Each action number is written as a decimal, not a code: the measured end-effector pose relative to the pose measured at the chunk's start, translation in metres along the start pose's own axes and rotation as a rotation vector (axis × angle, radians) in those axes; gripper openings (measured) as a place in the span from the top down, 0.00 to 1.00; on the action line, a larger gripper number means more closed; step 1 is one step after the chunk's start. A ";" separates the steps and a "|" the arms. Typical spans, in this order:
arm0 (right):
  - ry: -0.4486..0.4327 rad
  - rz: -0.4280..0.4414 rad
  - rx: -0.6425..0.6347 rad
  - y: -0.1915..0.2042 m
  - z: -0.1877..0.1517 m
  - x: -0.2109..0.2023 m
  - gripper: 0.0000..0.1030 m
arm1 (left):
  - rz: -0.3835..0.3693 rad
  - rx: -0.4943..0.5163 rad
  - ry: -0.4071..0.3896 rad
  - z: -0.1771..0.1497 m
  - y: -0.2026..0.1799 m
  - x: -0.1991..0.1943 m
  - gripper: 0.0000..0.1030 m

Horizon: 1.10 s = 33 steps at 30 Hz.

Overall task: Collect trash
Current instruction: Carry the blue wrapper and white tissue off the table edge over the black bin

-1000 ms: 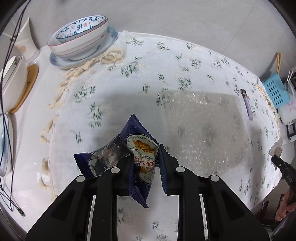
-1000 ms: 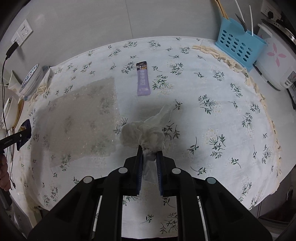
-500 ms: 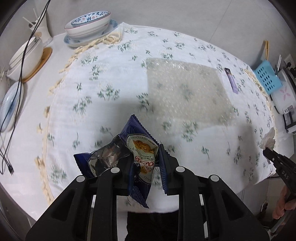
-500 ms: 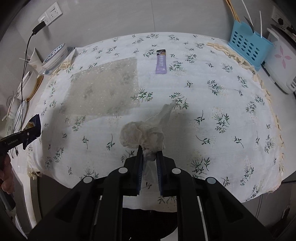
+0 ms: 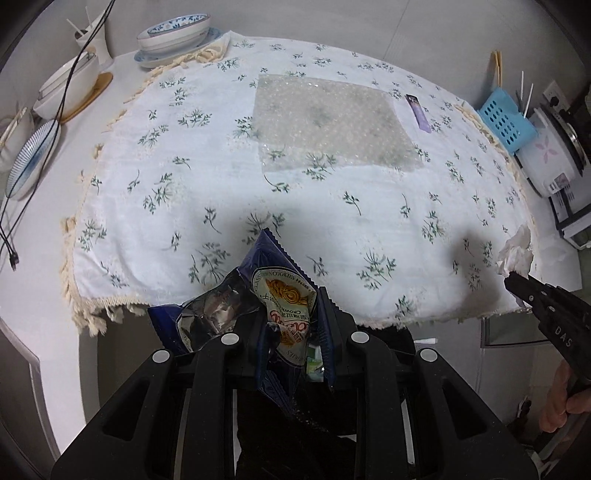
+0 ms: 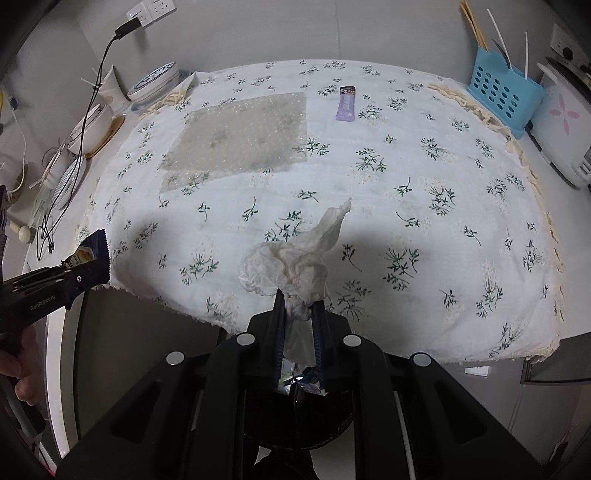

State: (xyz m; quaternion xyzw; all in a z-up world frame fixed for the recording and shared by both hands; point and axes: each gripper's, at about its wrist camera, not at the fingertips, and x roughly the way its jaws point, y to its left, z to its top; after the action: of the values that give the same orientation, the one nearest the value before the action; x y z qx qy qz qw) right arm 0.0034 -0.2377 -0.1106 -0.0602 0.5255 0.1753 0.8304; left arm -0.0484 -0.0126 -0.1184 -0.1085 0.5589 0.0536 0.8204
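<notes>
My left gripper [image 5: 291, 306] is shut on a crumpled dark blue cookie wrapper [image 5: 280, 291], held just past the table's front edge. My right gripper [image 6: 299, 306] is shut on a crumpled white tissue [image 6: 291, 258], also off the front edge. Below both lies a dark round bin [image 6: 295, 417] with a shiny scrap inside. On the floral tablecloth [image 5: 184, 206] a sheet of bubble wrap [image 5: 332, 125] lies flat, with a small purple wrapper [image 5: 417, 110] to its right. In the right wrist view the same bubble wrap [image 6: 240, 136] and purple wrapper [image 6: 346, 103] lie far back.
Stacked bowls and plates [image 5: 173, 33] and a black cable [image 5: 55, 110] crowd the left counter. A blue perforated basket [image 6: 502, 88] and a white rice cooker [image 6: 565, 122] stand at the right. A hand [image 5: 557, 406] holds the right gripper's handle.
Both grippers have drawn back from above the table to beyond its front edge, still holding the wrapper and the tissue. The dark bin has come into view beneath them.
</notes>
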 end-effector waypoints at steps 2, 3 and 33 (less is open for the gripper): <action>0.002 0.004 -0.005 -0.001 -0.011 -0.004 0.88 | -0.004 0.005 0.004 -0.013 -0.007 -0.002 0.79; 0.004 0.005 -0.008 -0.001 -0.016 -0.006 0.88 | -0.005 0.008 0.006 -0.019 -0.010 -0.002 0.79; 0.137 -0.054 0.050 -0.015 -0.145 0.028 0.88 | -0.080 0.129 0.139 -0.147 -0.072 0.088 0.79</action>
State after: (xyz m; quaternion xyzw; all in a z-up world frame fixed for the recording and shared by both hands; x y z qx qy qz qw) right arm -0.1042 -0.2866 -0.2006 -0.0653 0.5835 0.1351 0.7981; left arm -0.1342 -0.1204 -0.2434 -0.0812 0.6120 -0.0230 0.7863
